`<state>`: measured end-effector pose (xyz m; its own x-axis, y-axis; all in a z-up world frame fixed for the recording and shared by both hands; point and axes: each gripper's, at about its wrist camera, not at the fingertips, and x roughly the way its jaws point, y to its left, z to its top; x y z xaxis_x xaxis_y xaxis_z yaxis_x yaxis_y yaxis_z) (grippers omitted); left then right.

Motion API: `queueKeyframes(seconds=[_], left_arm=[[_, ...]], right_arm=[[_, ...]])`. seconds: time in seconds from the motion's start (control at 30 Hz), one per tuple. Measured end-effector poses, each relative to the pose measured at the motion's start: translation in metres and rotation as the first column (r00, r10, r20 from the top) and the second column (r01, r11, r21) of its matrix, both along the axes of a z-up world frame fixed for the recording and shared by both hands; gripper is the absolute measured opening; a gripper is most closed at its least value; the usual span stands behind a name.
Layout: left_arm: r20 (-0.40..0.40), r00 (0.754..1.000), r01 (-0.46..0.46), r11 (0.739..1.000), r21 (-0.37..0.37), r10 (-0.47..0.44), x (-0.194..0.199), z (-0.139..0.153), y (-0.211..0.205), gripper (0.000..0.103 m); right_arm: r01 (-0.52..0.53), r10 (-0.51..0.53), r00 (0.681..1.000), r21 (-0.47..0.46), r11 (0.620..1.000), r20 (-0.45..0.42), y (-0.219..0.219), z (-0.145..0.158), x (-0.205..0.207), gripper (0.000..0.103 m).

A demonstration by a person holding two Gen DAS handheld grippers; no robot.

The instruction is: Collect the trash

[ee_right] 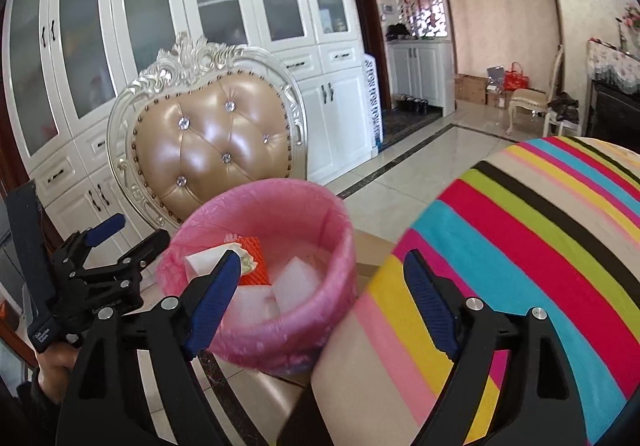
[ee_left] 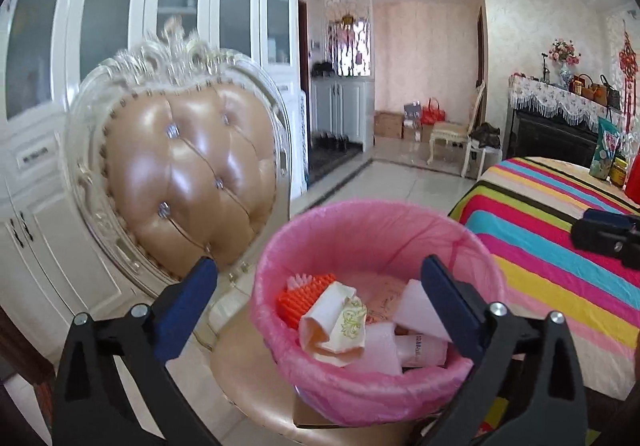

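**Two open grippers over a pink-lined bin**

Both grippers are spread wide and hold nothing. The left gripper (ee_left: 320, 294) hangs just above the trash bin (ee_left: 372, 394), its blue fingers (ee_left: 188, 310) apart on either side of the rim and touching nothing. The right gripper (ee_right: 320, 298) hovers between the bin (ee_right: 260, 330) and the striped tablecloth (ee_right: 520, 246), equally empty.

The left view looks down into the pink liner: a crumpled paper wrapper (ee_left: 340, 322), an orange brush (ee_left: 300, 296) lying with its long axis slanting up toward the chair back, and white foam pieces (ee_left: 420, 310). The right view shows less of this but catches the left gripper (ee_right: 116, 242) from the side.

The bin stands upright on the seat of a tufted chair (ee_left: 188, 182), mouth upward, beside the table. White cabinets (ee_right: 160, 26) line the wall behind.
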<state>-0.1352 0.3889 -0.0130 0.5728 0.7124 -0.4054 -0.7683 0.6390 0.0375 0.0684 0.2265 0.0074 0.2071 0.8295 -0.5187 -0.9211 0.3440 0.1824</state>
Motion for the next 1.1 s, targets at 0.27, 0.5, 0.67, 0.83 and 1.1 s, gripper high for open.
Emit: queueKeyframes(seconds=[0.27,0.5,0.67,0.83,1.1], left_arm=[[0.026,0.999,-0.040,0.998,0.050,0.039,-0.015,0.017,-0.058,0.098],[0.040,0.999,0.019,0.998,0.061,-0.022,-0.035,0.027,-0.103,0.098],[0.035,0.999,-0.012,0.996,0.092,0.009,-0.042,0.035,-0.124,0.098],[0.034,0.999,-0.026,0.995,0.095,0.023,-0.047,0.036,-0.133,0.099],[0.040,0.999,-0.034,0.998,0.045,0.032,-0.051,0.034,-0.129,0.099]], right_arm=[[0.021,-0.027,0.997,0.081,0.997,0.079,-0.067,0.012,-0.020,0.091],[-0.017,0.008,0.996,0.098,0.995,0.090,-0.082,0.004,-0.022,0.091],[-0.035,0.022,0.992,0.107,0.994,0.124,-0.084,0.006,-0.030,0.091],[-0.050,0.034,0.991,0.121,0.991,0.127,-0.086,0.010,-0.031,0.091],[-0.057,0.037,0.988,0.132,0.990,0.151,-0.087,0.013,-0.040,0.091]])
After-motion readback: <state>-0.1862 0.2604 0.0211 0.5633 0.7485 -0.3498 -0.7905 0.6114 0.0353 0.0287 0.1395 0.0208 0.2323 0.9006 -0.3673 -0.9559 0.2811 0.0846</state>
